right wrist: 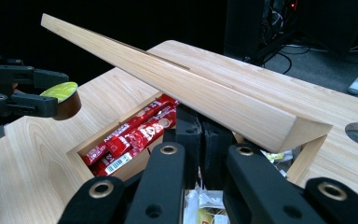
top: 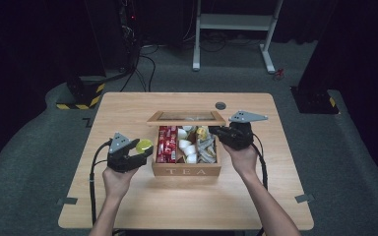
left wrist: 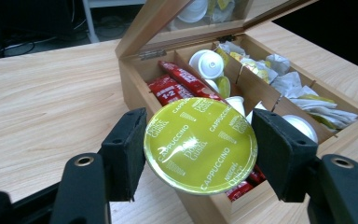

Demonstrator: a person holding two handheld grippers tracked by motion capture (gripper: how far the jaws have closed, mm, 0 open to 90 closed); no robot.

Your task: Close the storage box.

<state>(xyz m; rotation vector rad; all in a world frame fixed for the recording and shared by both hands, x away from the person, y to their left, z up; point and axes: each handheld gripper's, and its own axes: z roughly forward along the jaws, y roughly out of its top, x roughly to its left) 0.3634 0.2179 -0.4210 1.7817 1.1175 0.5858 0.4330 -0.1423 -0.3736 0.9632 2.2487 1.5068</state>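
Left gripper view: one green-lidded capsule, foil printed "CAPPUCCINO", pinched at its rim between the two black pads of the left tool, held clear of the surface just beside the left wall of the wooden tea box.

High view: capsule in the left tool sits left of the box, towards the middle of the surface.

Box: front panel marked "TEA", glass-paned lid raised at the far side. Left compartment, red sachets; middle, white capsules; right, paper-wrapped tea bags.

Right tool: at the box's right rim, tips over the right compartment. Right gripper view: its jaws pressed together with nothing seen between them, under the tilted lid.

Surface: round cable hole near the far edge.
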